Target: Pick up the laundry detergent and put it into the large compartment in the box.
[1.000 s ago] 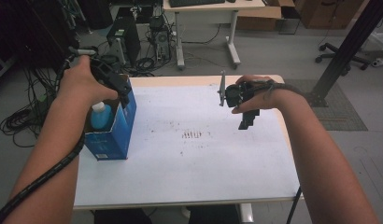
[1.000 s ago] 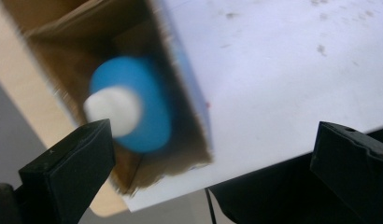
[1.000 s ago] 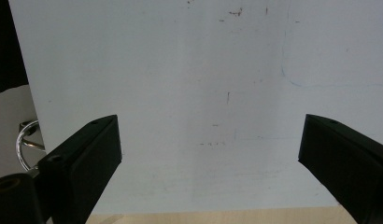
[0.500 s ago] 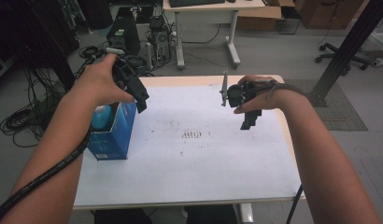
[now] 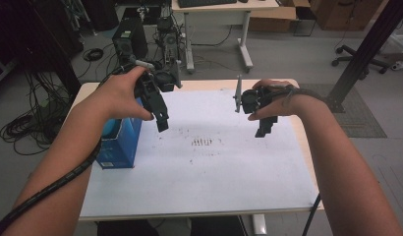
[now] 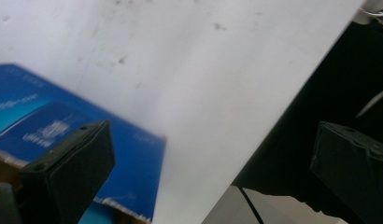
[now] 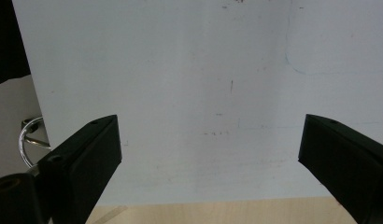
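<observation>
An open-topped blue cardboard box (image 5: 122, 145) stands at the left side of the white-covered table (image 5: 214, 182), with something light blue (image 5: 110, 130) inside it. My left gripper (image 5: 161, 120) hangs above the table just right of the box, tilted down to the right. In the left gripper view its jaws (image 6: 213, 140) stand wide apart with nothing between them, and the blue box (image 6: 63, 116) lies at lower left. My right gripper (image 5: 264, 129) hovers over the table's right half, open and empty (image 7: 210, 135), above the white sheet (image 7: 203, 84).
Small dark marks (image 5: 204, 142) dot the middle of the sheet. The wooden table edge (image 7: 203, 211) and a metal ring (image 7: 30, 140) lie near the right gripper. Behind the table are a desk (image 5: 216, 10), a computer tower (image 5: 128, 37), floor cables (image 5: 17, 128) and a black post (image 5: 361, 54).
My left gripper has risen from over the blue box and swung right, out over the white sheet. The right gripper has hardly moved.
</observation>
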